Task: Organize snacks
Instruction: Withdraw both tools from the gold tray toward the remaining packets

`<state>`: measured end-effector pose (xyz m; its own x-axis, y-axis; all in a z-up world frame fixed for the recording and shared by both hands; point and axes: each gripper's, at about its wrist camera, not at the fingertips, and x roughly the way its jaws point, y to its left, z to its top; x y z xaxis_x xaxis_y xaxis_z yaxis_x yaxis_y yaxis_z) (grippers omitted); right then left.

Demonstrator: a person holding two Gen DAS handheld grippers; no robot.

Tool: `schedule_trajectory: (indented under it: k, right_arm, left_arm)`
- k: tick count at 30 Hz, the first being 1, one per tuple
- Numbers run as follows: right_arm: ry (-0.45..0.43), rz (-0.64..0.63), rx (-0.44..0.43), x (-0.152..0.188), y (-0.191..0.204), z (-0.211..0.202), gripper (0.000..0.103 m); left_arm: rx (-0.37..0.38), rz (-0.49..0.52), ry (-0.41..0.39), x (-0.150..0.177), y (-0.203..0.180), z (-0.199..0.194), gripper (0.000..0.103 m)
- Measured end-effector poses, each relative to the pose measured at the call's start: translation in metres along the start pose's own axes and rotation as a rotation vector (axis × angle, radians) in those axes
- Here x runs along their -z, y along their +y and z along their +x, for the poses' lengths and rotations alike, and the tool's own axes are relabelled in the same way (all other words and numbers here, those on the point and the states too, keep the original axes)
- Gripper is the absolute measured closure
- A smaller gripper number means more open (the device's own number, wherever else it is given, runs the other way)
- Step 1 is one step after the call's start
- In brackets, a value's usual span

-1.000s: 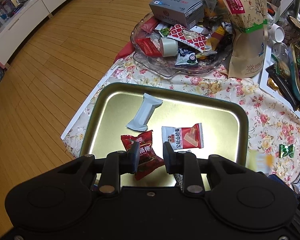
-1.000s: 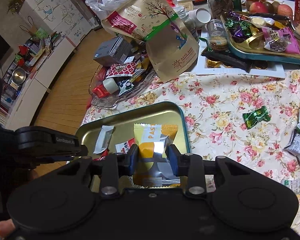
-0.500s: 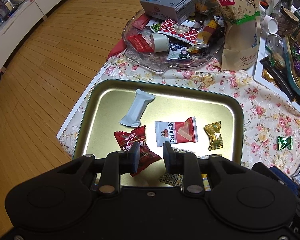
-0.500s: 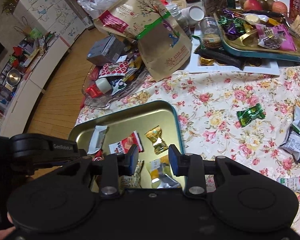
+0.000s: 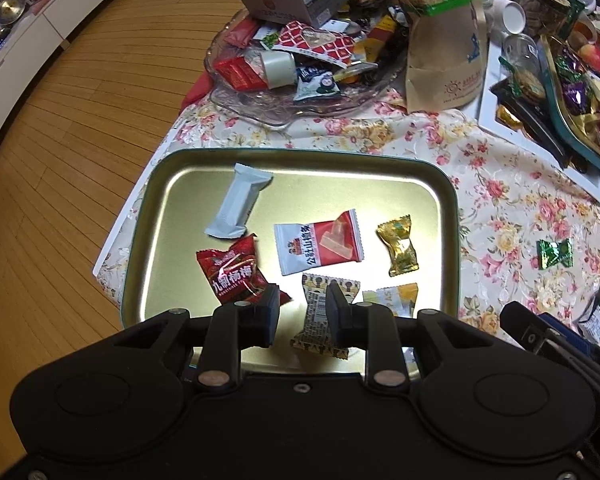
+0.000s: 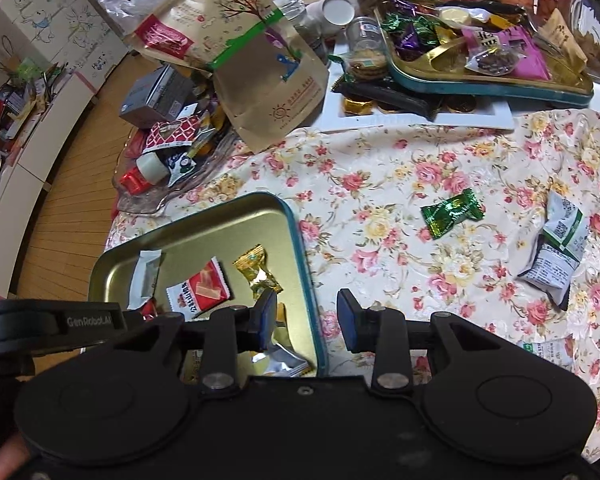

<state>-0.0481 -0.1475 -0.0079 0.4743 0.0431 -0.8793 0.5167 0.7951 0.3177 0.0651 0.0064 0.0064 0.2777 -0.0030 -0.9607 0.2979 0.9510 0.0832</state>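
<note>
**Yellow pack now in tray; both grippers empty**

Since a sec ago, the right gripper [image 6: 307, 316] has let go of the yellow-and-silver pack [image 6: 284, 354]. It was clamped between the jaws then; now it lies in the gold tray [image 5: 444, 184] at the near right corner, w/ the jaws part-open and nothing between them. They hang over the tray's teal rim and the floral cloth of the table [image 6: 380, 184].

The left gripper [image 5: 303, 306] has slid across the tray toward its near edge. Its jaws stand narrow, not closed, and empty; the patterned gold-black pack [image 5: 320, 320] lies in the tray below them, not pinched.

Tray count from the left view: white bar [image 5: 240, 208], red plum pack [image 5: 232, 272], red-white pack [image 5: 318, 242], gold candy [image 5: 398, 246], the patterned pack, plus the yellow one. Six in.

Still out on the cloth: green candy [image 6: 452, 214] and white-green packets [image 6: 556, 252], well apart from the tray on the right side. Likely next job for the right gripper, being nearer to them.
</note>
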Motion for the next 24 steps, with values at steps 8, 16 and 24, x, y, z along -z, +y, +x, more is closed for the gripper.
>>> schedule_trajectory:
  k: [8, 16, 24]
  right_arm:
    - [0.014, 0.022, 0.054, -0.001, -0.018, 0.001, 0.067]
    - [0.036, 0.056, 0.127, -0.001, -0.046, 0.001, 0.067]
    - [0.04, 0.144, 0.172, -0.004, -0.092, -0.006, 0.067]
  left_arm:
    - [0.055, 0.022, 0.059, 0.001, -0.018, 0.002, 0.068]
    - [0.065, 0.09, 0.075, 0.007, -0.049, -0.001, 0.068]
    - [0.092, 0.146, 0.077, 0.013, -0.08, -0.009, 0.068]
